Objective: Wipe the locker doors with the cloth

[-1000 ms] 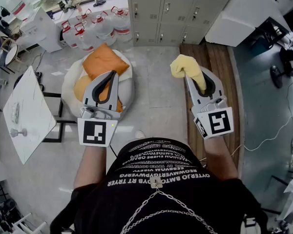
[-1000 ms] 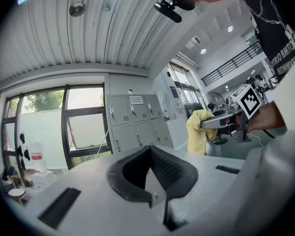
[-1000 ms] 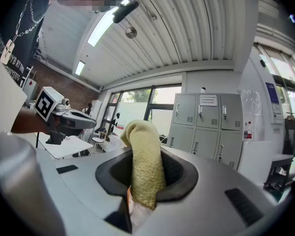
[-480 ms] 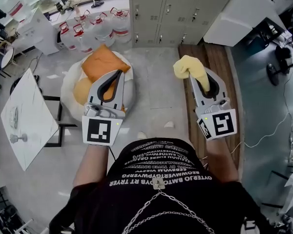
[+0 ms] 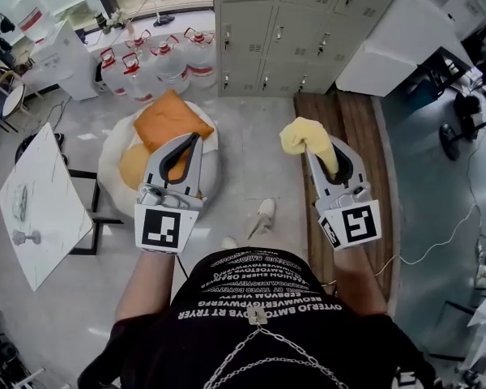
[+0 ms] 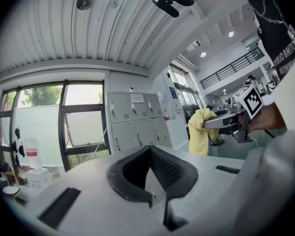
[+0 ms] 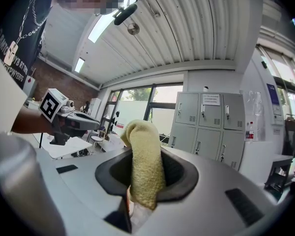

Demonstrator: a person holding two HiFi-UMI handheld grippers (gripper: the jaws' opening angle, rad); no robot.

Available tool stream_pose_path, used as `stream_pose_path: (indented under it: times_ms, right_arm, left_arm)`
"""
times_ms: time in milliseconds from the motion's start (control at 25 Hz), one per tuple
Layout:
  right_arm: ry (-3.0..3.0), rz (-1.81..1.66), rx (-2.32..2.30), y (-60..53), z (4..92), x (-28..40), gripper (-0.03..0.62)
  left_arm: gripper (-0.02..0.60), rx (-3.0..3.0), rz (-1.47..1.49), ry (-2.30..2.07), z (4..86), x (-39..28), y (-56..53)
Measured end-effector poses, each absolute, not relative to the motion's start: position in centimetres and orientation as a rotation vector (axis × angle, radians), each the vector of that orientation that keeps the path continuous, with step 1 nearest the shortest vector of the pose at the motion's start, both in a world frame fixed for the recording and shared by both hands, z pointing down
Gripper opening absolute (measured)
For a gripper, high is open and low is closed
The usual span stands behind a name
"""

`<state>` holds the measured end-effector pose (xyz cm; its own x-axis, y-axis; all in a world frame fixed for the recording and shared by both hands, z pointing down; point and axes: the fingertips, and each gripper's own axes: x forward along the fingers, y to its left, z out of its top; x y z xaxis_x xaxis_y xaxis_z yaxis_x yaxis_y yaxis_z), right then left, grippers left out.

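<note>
we hold the right gripper with its jaws clamped on a yellow cloth, which bunches over the jaw tips and hangs down between them, up in the air and well apart from the grey locker doors ahead. the left gripper has its jaws pressed together with nothing between them. in the head view it overlaps a white beanbag with orange cushions on the floor.
</note>
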<state>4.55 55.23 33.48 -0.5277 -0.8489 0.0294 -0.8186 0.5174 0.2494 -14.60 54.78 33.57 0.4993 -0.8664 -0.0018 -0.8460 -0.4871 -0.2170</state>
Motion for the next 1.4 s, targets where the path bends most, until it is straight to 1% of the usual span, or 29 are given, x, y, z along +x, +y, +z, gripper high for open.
stream_pose_path:
  times_ms: [400,1000,1400]
  right_arm:
    - [-2.639,-0.254,1.42,50.3,34.9,6.6,0.089]
    - [-2.663,-0.221,1.378,40.7,35.9,10.9,0.089]
    - [-2.737,-0.213,1.281,34.4,35.5,12.3,0.089]
  left_arm:
    - [0.005,-2.59,-0.165,1.485,35.1,-11.5,50.3]
    - [0.005,-2.634,-0.206,1.551,37.8,-7.7,40.4]
    - [0.005,-2.607,-0.194,1.576,36.5,-4.3,34.7]
